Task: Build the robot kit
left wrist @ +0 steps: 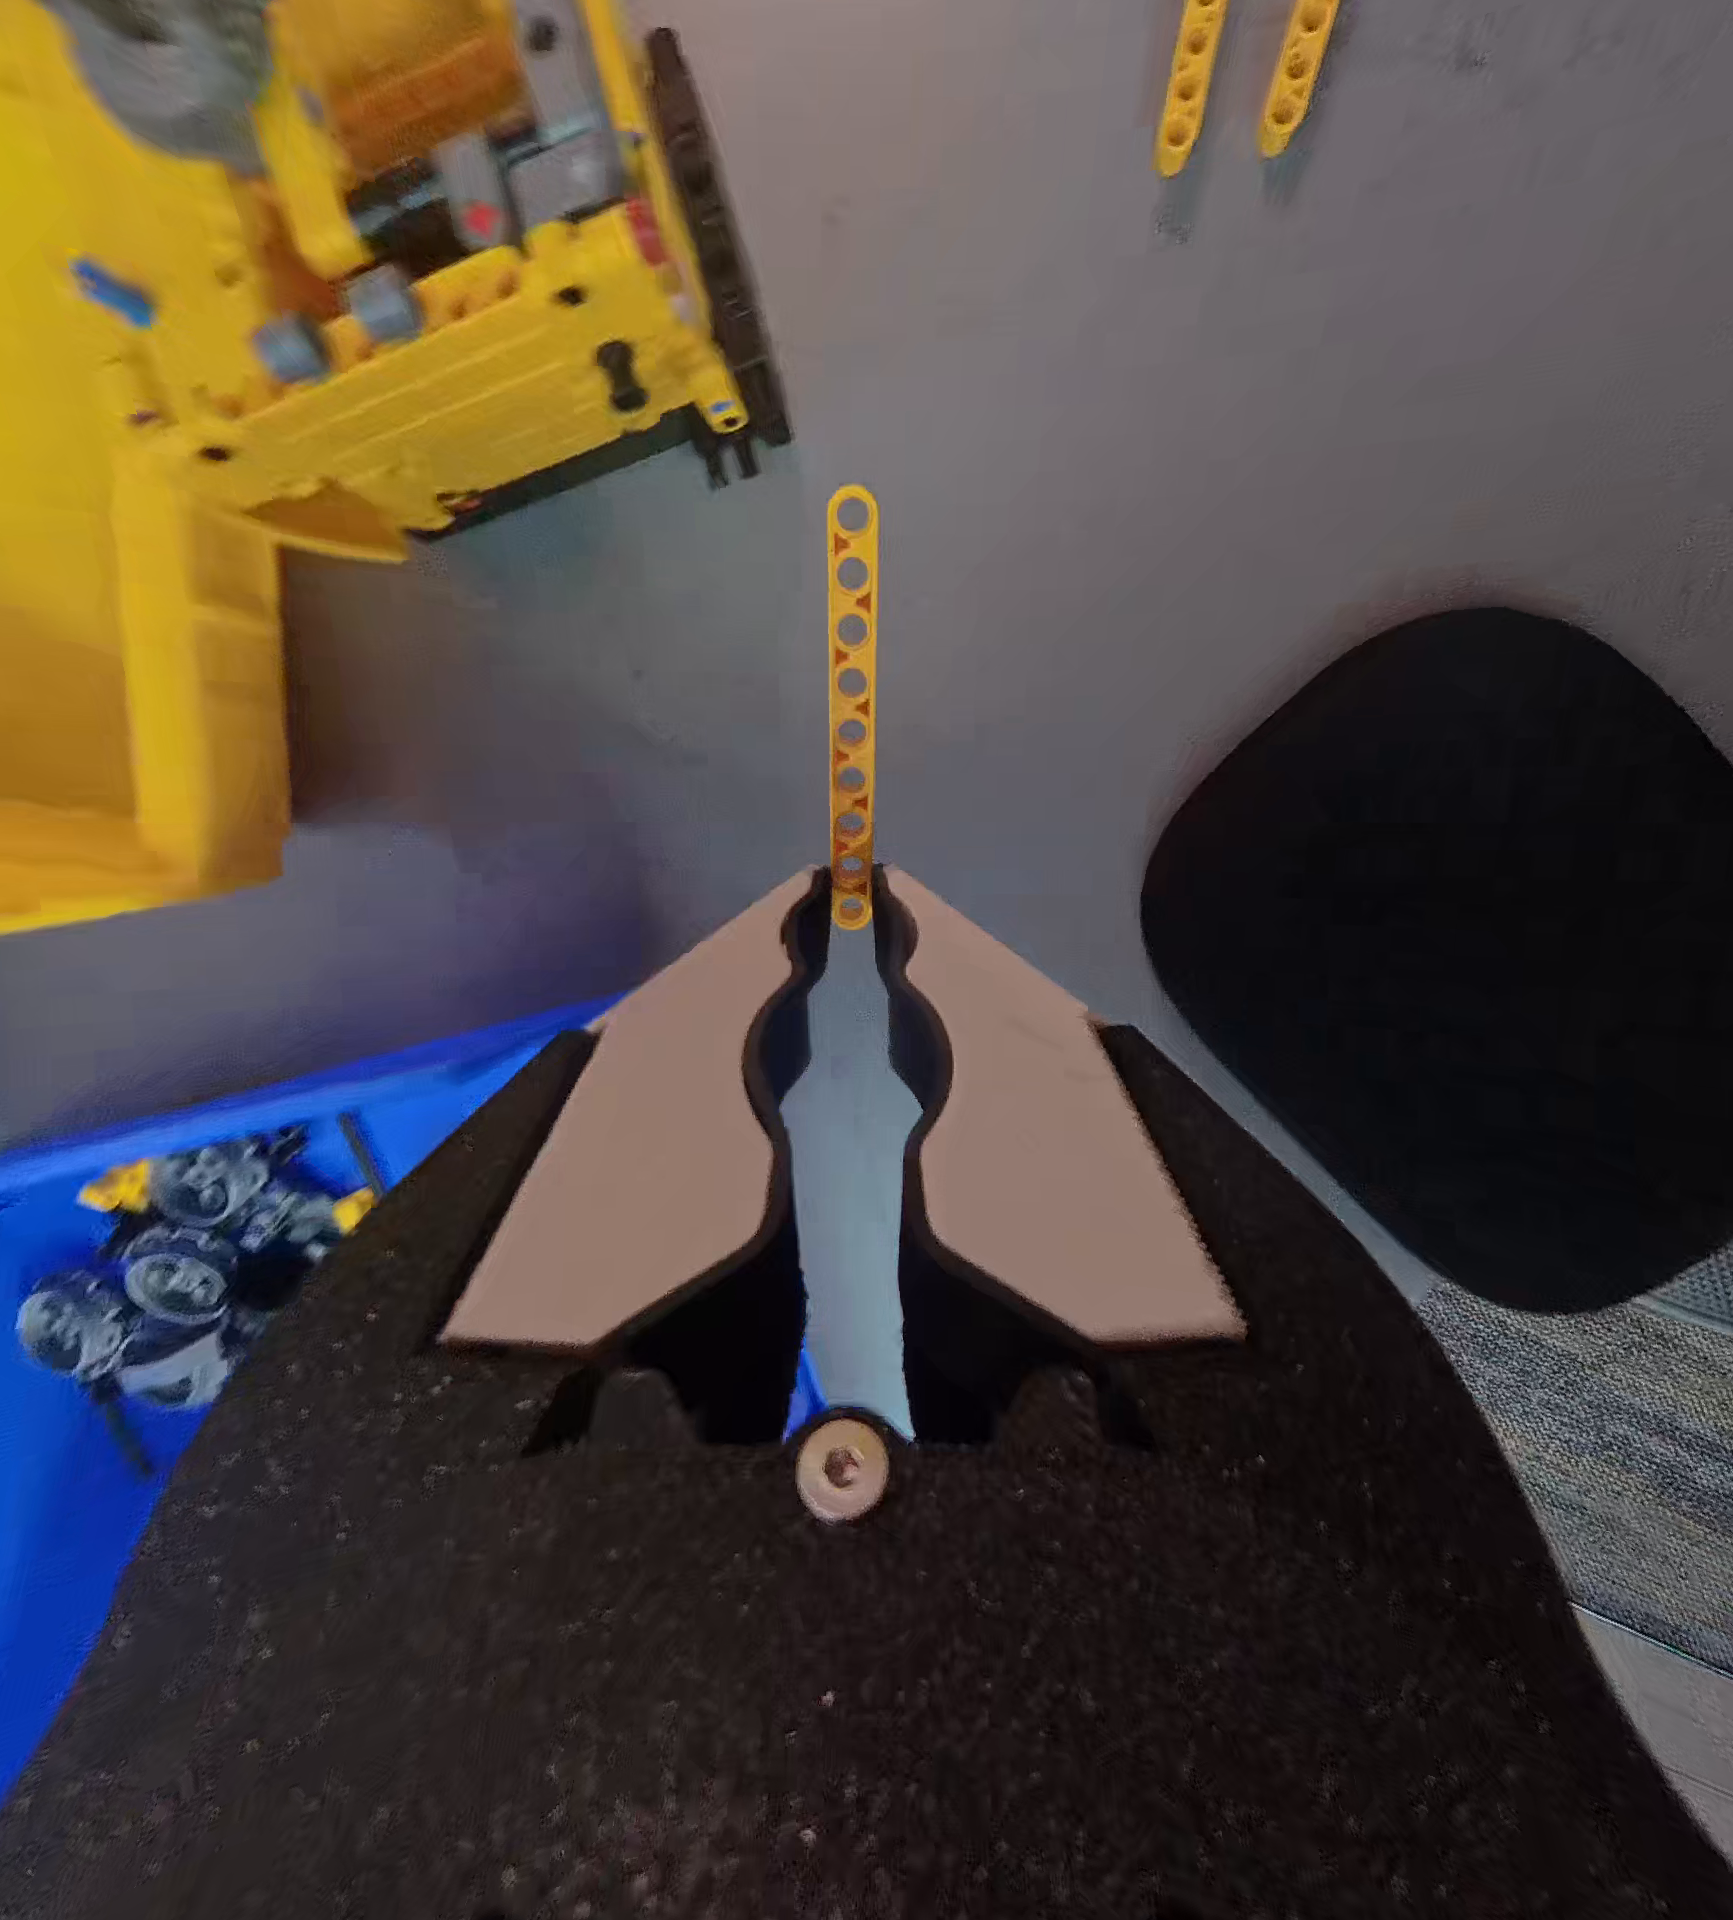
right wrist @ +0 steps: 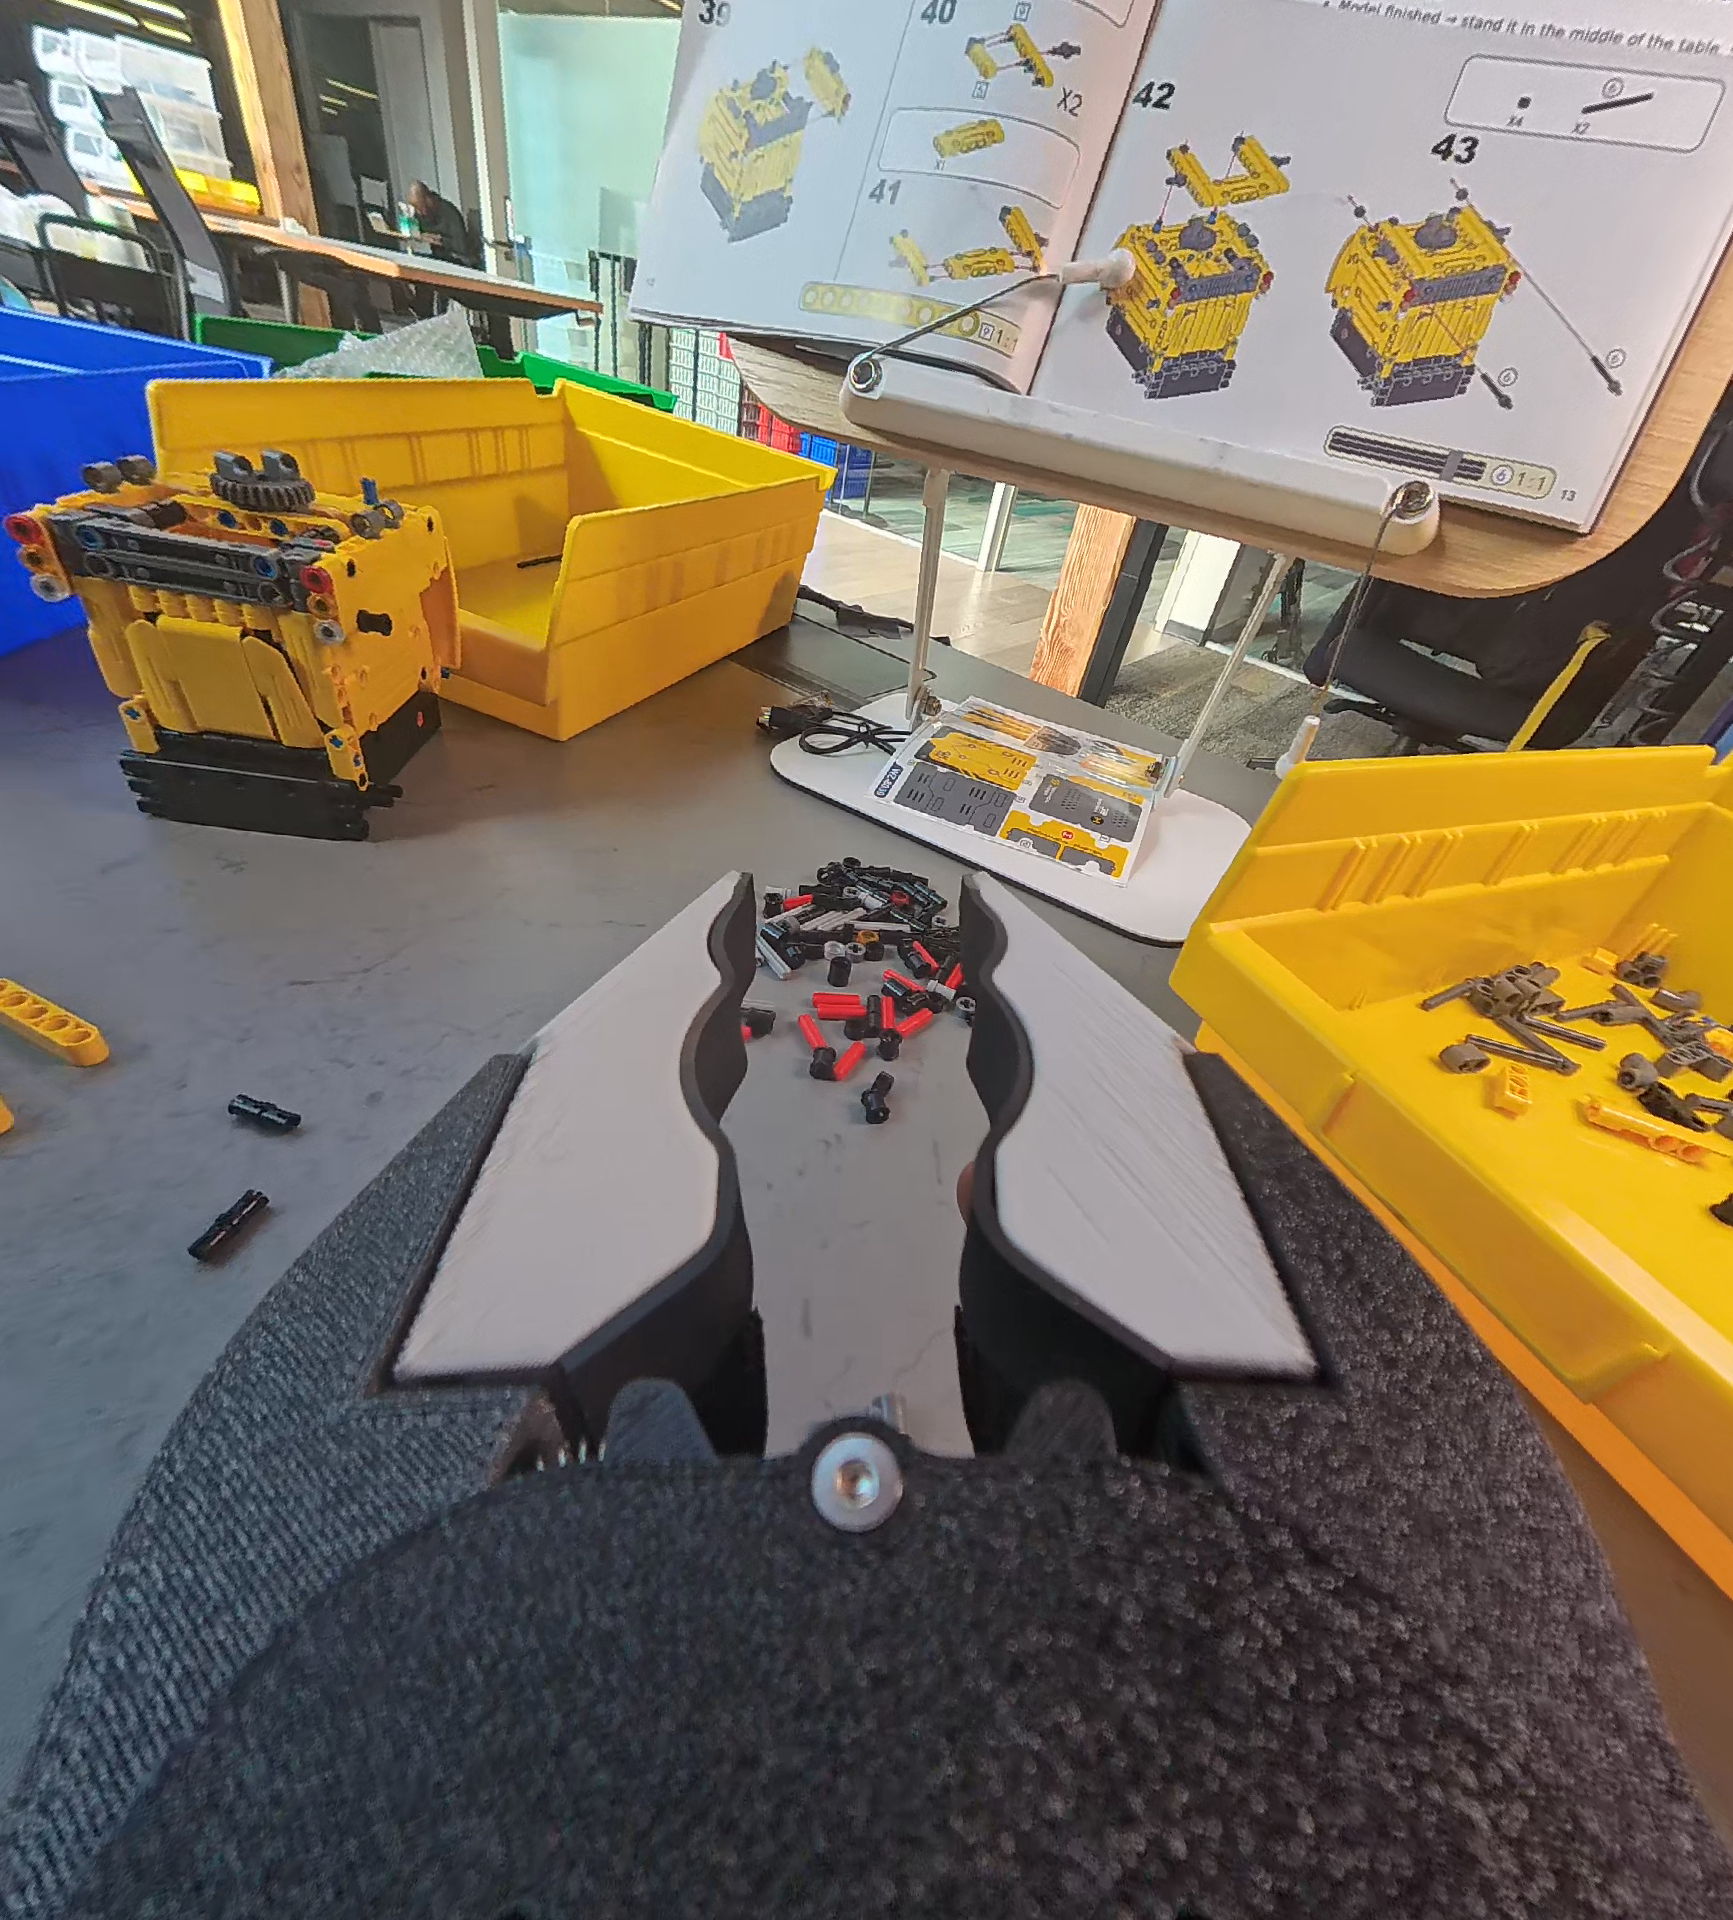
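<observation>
- Your left gripper [left wrist: 851, 883] has its jaws clenched on the near end of a long yellow beam [left wrist: 851, 686] with a row of holes; the beam sticks straight out ahead of the tips, clear of the grey surface [left wrist: 1101, 436].
- Ahead and to the left of that beam stands the yellow and black brick model [left wrist: 488, 343], near but apart from it. Two more yellow beams [left wrist: 1241, 83] lie well apart, at the far edge of the left wrist view.
- A blue bin [left wrist: 31, 1558] holding grey wheel-like parts sits low on the left.
- Your right gripper [right wrist: 857, 904] has its jaws released and holds nothing. It hovers just before a pile of small red and black pins [right wrist: 867, 977] on the surface.
- A yellow bin of loose parts [right wrist: 1527, 1143] sits just to its right; two black pins [right wrist: 244, 1169] lie loose to its left.
- An open instruction booklet [right wrist: 1205, 208] rests on a stand beyond the pile.
- The model looks part-built: body assembled, held beam not yet attached.
</observation>
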`<state>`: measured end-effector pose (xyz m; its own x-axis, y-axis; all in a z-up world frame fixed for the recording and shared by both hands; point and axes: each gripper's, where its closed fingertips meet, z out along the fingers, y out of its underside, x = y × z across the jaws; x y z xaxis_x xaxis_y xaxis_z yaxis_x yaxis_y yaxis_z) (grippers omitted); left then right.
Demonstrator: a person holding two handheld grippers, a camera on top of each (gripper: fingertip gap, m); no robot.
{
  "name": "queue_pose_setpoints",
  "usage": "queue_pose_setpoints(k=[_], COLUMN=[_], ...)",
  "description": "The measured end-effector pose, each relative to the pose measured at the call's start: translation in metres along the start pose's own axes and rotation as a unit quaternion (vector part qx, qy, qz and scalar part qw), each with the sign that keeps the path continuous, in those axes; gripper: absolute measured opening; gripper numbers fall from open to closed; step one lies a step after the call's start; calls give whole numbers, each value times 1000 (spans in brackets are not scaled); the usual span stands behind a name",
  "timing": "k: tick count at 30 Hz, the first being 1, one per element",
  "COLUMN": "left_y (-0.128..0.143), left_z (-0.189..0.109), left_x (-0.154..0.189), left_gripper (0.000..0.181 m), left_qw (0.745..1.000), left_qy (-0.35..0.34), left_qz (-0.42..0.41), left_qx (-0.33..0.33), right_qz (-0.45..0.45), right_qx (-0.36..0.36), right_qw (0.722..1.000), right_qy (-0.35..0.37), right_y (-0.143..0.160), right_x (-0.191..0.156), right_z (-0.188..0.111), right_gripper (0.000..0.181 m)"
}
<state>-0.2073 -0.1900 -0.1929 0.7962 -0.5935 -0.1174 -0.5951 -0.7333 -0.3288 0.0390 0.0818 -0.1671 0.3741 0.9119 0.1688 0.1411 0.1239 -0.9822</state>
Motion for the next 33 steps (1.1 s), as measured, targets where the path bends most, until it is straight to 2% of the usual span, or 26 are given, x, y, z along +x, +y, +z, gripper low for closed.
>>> queue_pose_setpoints(k=[5,8,10,12,15,18,21,25,28,33], left_y=[-14,-19,-17,-14,-5,38,88,142,161,172], left_z=[66,77,70,47,-14,-55,-45,-2,16,30], left_x=[50,63,62,44,-15,-86,-127,-145,-146,-150], left_gripper=[7,7,15,18,13,16,18,18,17,13], left_qw=[999,998,998,999,995,982,971,967,965,962], left_qy=[34,43,38,20,-44,-111,-109,-90,-73,-59], left_qz=[29,34,41,29,-39,-127,-205,-236,-237,-240], left_qx=[5,10,9,18,74,88,54,-44,-87,-114], right_qz=[2,2,3,3,3,2,1,4,6,2], right_qx=[2,3,3,2,2,1,2,4,5,4], right_qw=[1000,1000,1000,1000,1000,1000,1000,1000,1000,1000], right_qy=[0,0,0,-1,-1,-3,-1,8,11,6], right_y=[-1,-1,-1,-1,-1,0,-1,-2,-1,0], right_x=[0,0,0,0,0,-1,0,4,6,5], right_z=[-1,-1,-1,-1,-1,0,0,-2,-3,-2], right_gripper=[39,38,39,39,39,39,38,38,39,39])
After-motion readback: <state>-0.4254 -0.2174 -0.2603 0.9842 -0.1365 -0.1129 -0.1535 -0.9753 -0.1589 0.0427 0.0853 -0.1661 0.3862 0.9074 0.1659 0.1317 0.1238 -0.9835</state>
